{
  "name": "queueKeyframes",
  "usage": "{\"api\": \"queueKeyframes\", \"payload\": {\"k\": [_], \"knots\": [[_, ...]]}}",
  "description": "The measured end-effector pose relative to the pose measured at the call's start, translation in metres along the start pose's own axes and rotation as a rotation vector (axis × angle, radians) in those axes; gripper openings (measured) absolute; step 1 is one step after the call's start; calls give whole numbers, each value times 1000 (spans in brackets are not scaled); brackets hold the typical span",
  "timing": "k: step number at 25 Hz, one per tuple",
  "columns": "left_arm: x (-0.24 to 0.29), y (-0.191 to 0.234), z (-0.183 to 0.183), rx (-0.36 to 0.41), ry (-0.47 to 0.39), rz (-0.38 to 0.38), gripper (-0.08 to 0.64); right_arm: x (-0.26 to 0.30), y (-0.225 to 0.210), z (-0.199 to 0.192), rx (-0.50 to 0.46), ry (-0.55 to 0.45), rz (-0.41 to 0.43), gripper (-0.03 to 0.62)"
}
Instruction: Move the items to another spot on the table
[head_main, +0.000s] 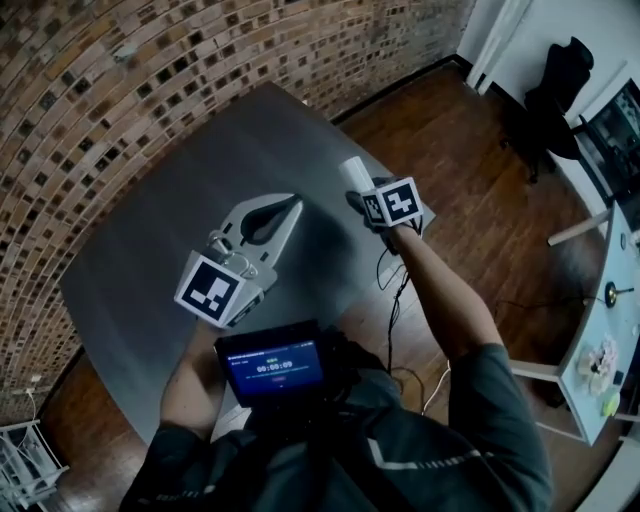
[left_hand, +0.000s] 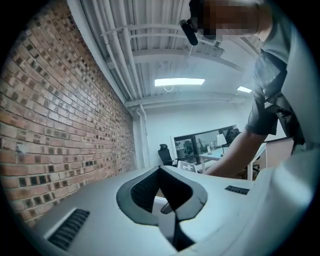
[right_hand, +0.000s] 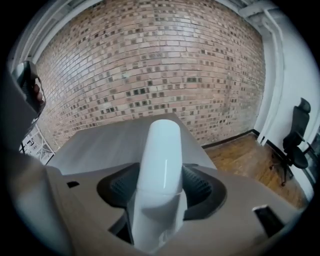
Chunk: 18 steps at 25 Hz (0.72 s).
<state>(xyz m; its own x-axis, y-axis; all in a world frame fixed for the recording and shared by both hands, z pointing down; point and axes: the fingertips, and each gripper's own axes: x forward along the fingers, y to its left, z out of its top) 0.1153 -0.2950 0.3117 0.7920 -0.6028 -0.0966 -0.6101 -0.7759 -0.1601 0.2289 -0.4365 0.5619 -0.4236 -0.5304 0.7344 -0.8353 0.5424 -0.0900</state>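
Grey left gripper (head_main: 290, 208), right gripper (head_main: 360, 198); black-white marker cubes (head_main: 212, 288); dark shirt (head_main: 400, 460).

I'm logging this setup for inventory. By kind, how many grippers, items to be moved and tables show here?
Grippers: 2 (left gripper, right gripper)
White cylinder, clamped in the right gripper: 1
Grey table: 1
Total: 4

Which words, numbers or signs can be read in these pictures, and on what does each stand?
No text reads clearly.
Screen on the person's chest: small lines, too blurred to read.
Marker cubes: black-and-white squares, no words.
White cylinder: no label shows.
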Motion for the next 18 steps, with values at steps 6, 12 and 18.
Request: {"api": "queueKeyframes", "payload": {"k": [6,12,18], "knots": [[50,1,-33,-39,41,-8,3,24,-57,-25,31,42,-14,276],[81,7,-60,-53,76,-20,3,56,-84,-50,54,94,2,276],[98,18,-82,-50,70,-16,3,84,-93,-65,65,143,5,277]]}}
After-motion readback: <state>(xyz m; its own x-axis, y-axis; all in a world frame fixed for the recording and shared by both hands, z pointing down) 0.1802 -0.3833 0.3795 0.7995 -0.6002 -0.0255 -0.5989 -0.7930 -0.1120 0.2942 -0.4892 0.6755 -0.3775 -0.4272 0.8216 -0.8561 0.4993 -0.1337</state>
